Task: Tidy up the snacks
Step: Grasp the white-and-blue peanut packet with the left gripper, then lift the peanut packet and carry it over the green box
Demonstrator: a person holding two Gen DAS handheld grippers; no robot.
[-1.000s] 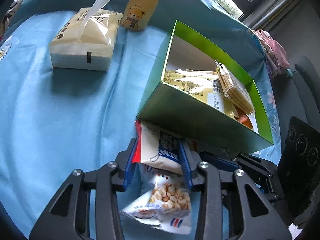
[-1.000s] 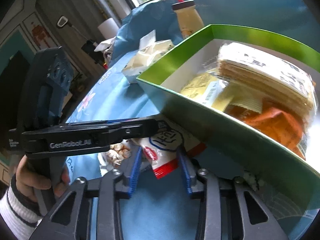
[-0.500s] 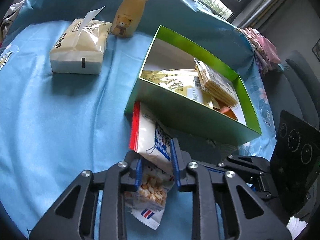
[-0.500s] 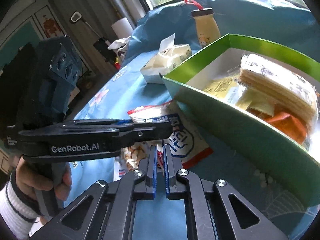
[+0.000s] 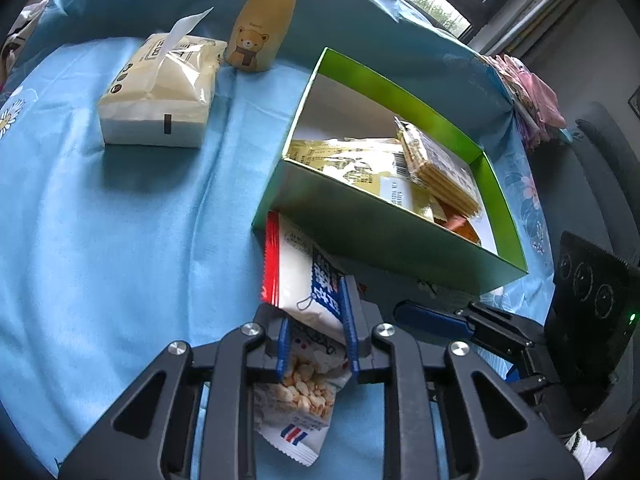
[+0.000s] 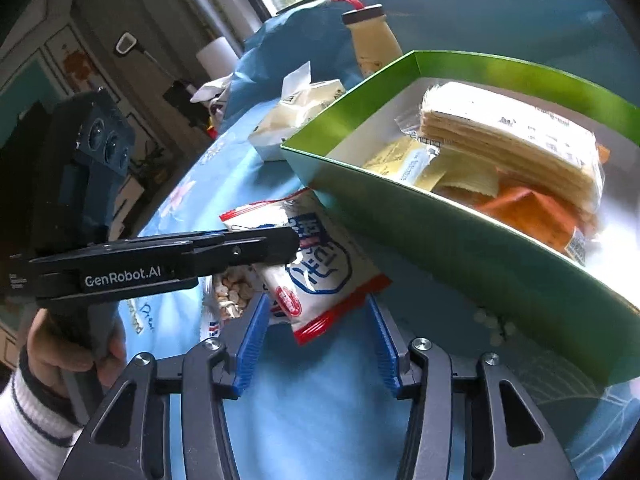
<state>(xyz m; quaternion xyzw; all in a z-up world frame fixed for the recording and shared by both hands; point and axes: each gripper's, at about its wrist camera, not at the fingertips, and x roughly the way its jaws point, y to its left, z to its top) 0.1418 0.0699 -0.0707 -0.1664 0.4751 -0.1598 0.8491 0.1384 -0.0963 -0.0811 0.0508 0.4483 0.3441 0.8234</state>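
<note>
— Looking at your left gripper (image 5: pixel 314 334): what has it got?

— Your left jaws are clamped on the snack bag (image 5: pixel 304 280), about at its middle. The blue pads press both sides of the white wrapper; the clear end with the puffed bits hangs below your fingers, and the red-edged end points toward the box (image 5: pixel 384 236).

— Where does the bag sit against the box?

— Just in front of its near green wall, at the left corner. From your right camera the bag (image 6: pixel 316 272) lies over the blue cloth (image 6: pixel 312 420), its red-sealed corner reaching down between your right pads.

— And your right gripper (image 6: pixel 316 344)?

— Its jaws are opening. The bag's corner is between them, but the pads stand clear of it on both sides, so you hold nothing there.

— What is in the box already?

— A stack of wafers (image 6: pixel 508 140) in clear wrap, yellow packets (image 5: pixel 360 168) under it, and something orange (image 6: pixel 532 216) at the near side.

— Anything else on the cloth?

— A tissue pack (image 5: pixel 160 92) and a bear bottle (image 5: pixel 260 32) stand well to the left behind the box. Your left hand (image 6: pixel 68 356), in a white cuff, grips the left handle.
</note>
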